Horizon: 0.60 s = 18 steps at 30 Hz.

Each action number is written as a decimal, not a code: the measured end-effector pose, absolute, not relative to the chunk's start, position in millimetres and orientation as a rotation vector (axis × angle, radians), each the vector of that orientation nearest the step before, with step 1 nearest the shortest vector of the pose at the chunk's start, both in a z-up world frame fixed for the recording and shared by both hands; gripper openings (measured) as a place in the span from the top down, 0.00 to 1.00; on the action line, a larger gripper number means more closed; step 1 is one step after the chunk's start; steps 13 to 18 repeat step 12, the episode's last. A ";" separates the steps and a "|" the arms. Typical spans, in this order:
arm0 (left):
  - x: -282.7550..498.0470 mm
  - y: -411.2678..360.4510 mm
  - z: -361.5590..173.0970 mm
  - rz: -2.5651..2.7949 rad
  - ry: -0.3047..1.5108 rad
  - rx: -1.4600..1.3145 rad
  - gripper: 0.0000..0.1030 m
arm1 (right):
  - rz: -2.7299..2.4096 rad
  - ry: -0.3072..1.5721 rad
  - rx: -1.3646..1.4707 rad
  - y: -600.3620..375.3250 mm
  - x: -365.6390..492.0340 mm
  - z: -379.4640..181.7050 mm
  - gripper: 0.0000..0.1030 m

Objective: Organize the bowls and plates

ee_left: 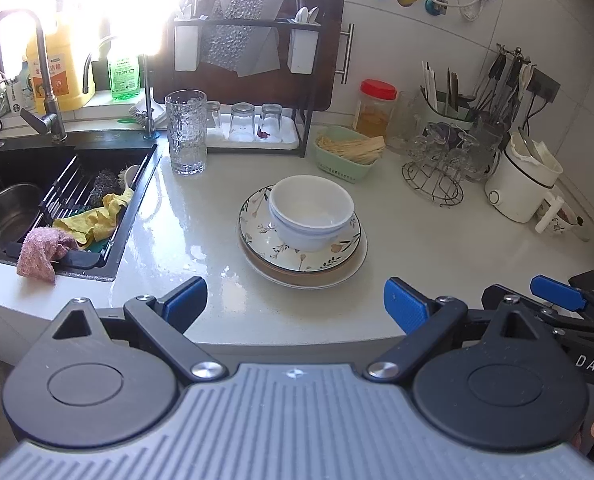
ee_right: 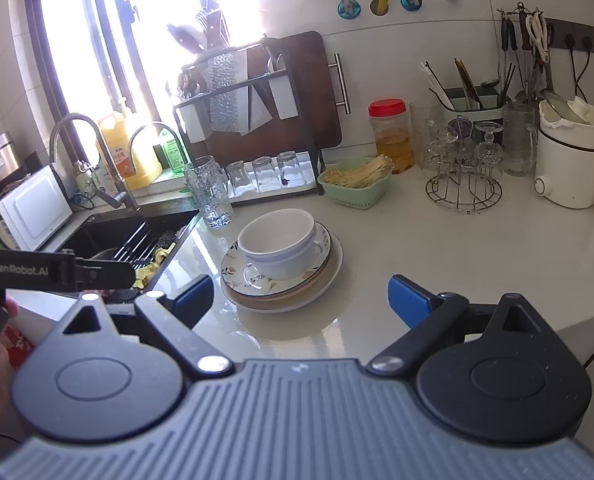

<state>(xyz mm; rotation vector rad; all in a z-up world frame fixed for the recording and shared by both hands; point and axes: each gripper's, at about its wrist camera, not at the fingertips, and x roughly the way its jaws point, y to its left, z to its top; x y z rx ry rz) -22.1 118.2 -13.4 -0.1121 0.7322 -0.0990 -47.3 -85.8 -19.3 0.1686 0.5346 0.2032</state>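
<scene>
Nested white bowls sit on a floral plate, which rests on a stack of plainer plates on the white counter. My left gripper is open and empty, just short of the stack near the counter's front edge. My right gripper is open and empty, also in front of the stack. The right gripper's blue pads show at the right edge of the left wrist view.
A black sink with cloths and a rack lies left. A tall glass stands by it. A dish rack with upturned glasses, a green basket, a jar, a wire glass stand and a white kettle line the back.
</scene>
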 end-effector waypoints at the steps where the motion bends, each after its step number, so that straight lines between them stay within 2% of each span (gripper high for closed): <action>1: -23.1 117.0 -12.1 -0.102 0.727 -0.111 0.06 | 0.205 0.532 0.168 -86.2 -46.9 -18.4 0.07; 18: -28.9 109.2 -4.8 -0.098 0.716 -0.103 0.06 | 0.218 0.523 0.173 -89.6 -45.4 -16.6 0.07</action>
